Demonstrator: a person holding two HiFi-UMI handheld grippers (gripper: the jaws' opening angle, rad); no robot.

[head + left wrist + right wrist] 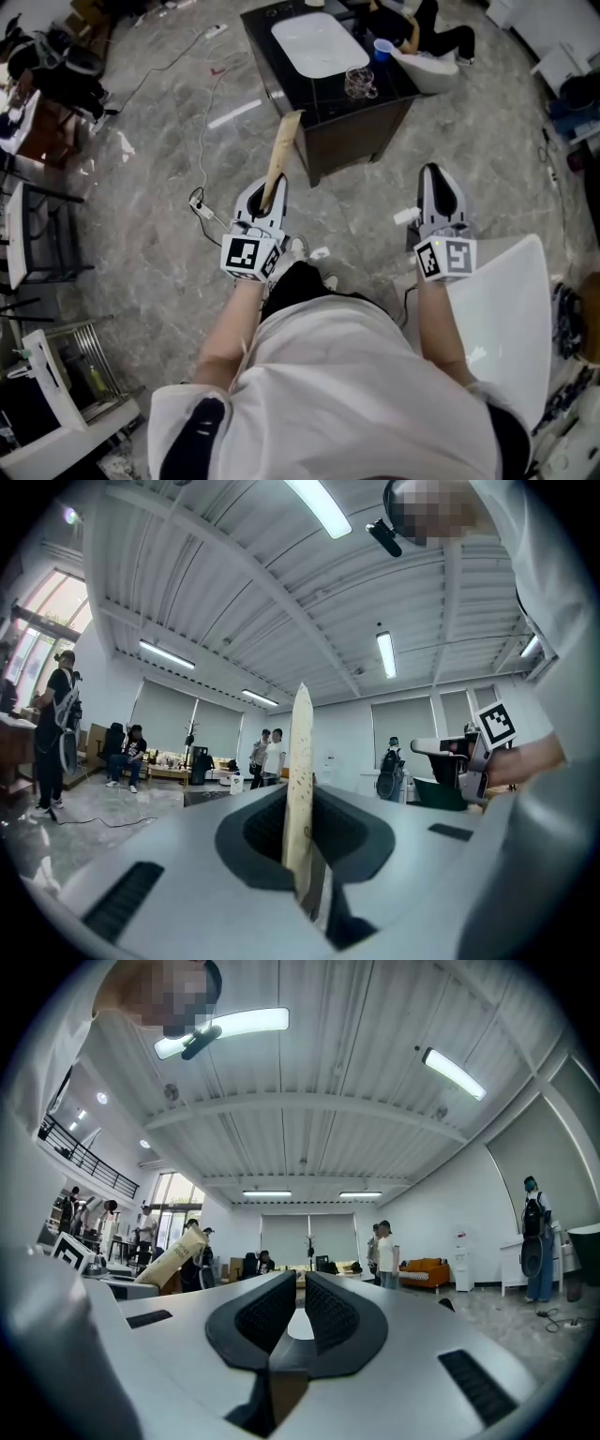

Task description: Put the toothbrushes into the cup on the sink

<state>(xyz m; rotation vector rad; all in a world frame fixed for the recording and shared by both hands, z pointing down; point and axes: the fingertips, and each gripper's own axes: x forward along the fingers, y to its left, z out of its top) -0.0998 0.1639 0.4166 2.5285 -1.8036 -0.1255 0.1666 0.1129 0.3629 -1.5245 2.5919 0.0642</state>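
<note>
Left gripper (268, 195) is clamped on a long beige paper-wrapped toothbrush (281, 155), which sticks up and forward with its tip in line with the near corner of the dark cabinet with the white basin (319, 45). The clear glass cup (359, 82) stands near that cabinet's front edge. Right gripper (441, 187) has its jaws all but together, nothing between them. Bare grey marble floor (375, 216) lies between gripper and cabinet.

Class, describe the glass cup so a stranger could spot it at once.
Find the dark sink cabinet with its white basin. The glass cup stands on the black top beside the basin; it is clear, unlike the blue cup farther back.
</note>
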